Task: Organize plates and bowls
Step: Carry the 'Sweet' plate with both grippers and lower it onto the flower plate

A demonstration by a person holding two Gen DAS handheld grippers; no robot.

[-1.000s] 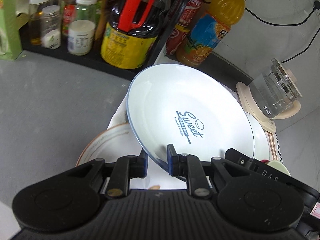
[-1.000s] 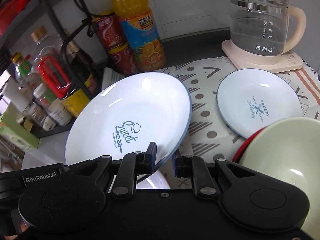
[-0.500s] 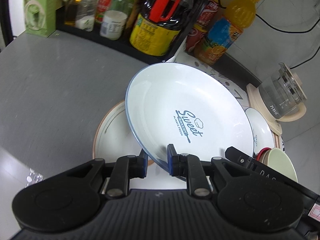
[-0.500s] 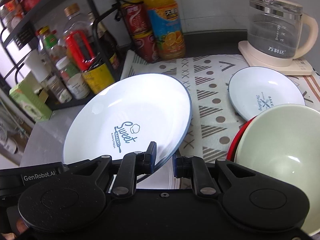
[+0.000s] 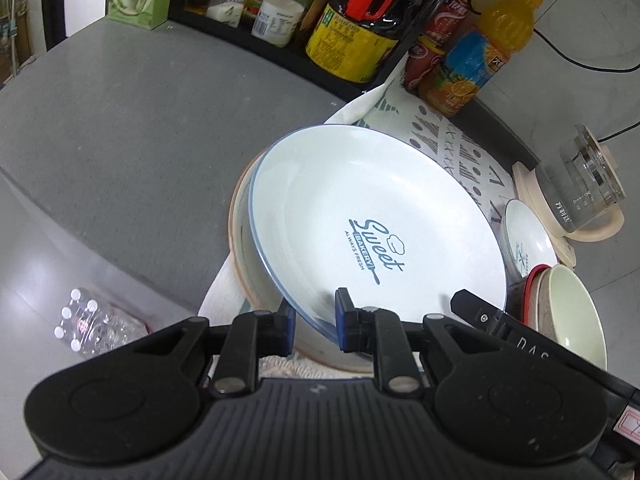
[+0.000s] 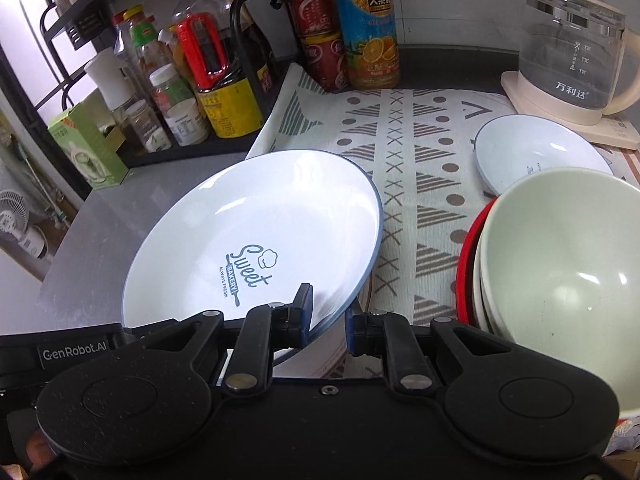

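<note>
A large white plate with a blue rim and "Sweet Bakery" print (image 5: 360, 216) (image 6: 256, 232) is held tilted above a brown-rimmed plate (image 5: 240, 240). My left gripper (image 5: 314, 322) is shut on its near rim. My right gripper (image 6: 328, 320) is shut on the same plate's near right rim. A small white plate (image 6: 536, 152) (image 5: 528, 236) lies on the patterned mat (image 6: 400, 160). A stack of bowls, pale green on top with a red one beneath (image 6: 560, 264) (image 5: 568, 304), stands at the right.
A black rack (image 6: 180, 148) with bottles and jars stands at the back left. An orange juice bottle (image 6: 366, 28) and red cans (image 6: 316, 32) stand behind the mat. A glass kettle (image 6: 572, 52) sits at the back right. The grey counter edge (image 5: 120, 272) runs at left.
Both grippers have drawn back and up with the large plate in them. The view now takes in more of the counter, the mat and the bowl stack.
</note>
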